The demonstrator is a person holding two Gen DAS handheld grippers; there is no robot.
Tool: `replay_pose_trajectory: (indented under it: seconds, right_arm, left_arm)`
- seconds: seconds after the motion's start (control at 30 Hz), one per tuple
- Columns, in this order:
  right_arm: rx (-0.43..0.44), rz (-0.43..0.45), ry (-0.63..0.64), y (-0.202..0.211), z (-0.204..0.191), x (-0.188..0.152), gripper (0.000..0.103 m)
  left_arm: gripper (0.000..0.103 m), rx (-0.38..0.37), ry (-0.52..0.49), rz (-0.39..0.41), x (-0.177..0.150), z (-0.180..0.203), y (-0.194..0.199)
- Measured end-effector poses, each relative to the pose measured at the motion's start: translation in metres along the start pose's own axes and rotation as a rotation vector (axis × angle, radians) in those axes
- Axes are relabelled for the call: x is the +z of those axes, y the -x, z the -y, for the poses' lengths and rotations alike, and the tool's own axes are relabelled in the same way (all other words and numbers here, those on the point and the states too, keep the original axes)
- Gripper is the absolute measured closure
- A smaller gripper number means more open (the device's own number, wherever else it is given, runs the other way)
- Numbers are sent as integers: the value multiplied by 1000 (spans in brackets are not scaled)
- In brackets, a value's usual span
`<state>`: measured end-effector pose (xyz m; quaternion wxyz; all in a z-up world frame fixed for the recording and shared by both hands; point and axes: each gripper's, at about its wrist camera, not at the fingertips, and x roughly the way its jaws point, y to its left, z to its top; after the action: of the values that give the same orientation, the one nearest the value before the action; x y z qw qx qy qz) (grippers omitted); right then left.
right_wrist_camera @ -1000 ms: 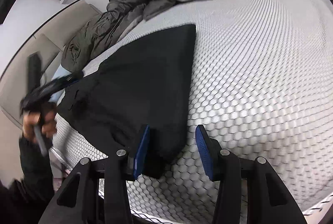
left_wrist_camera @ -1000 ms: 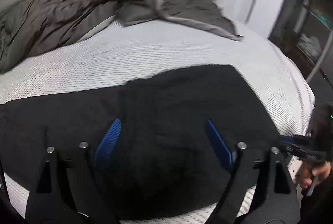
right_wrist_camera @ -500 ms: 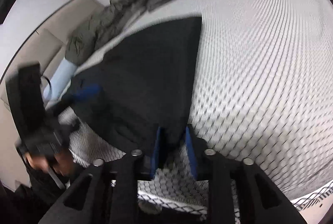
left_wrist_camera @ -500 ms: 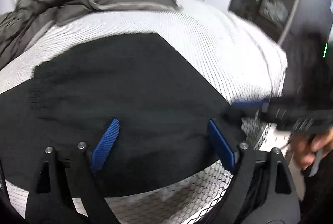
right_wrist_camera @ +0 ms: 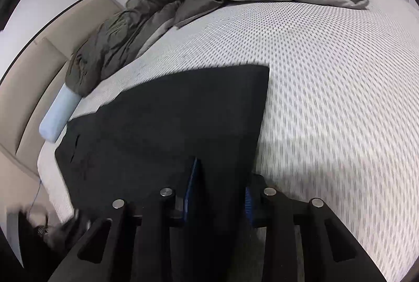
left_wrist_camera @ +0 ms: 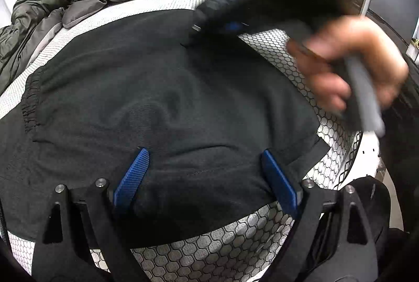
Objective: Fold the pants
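The right tool (right_wrist_camera: pixel 218 193) has just clamped the pants (right_wrist_camera: pixel 170 119) to fold them — the left tool (left_wrist_camera: pixel 207 177) gapes above.

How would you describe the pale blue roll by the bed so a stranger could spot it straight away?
Start from the mattress with its white honeycomb cover and follow its edge beside the beige padded frame. There, beyond the corner of the black pants, the pale blue roll pokes out from under the olive duvet. It is the only light blue, cylinder-shaped thing there.
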<state>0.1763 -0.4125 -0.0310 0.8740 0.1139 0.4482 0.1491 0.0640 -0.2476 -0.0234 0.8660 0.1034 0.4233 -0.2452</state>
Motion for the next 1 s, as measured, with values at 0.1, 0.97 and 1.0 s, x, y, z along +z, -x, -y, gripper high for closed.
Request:
replay_pose_trajectory:
  seconds: [0.1,0.97,1.0]
  right_arm:
    - [-23,3,31,-22,8,30,80]
    - [-46,-142,196,-7,-13,-14,54]
    - [-32,-142,195,-12,-14,-6,58]
  left_arm:
    - [17,-9,2,3,-1,-2,3]
    - [12,57,30,66,-4,28,13]
    - [12,47,34,59,-2,26,12]
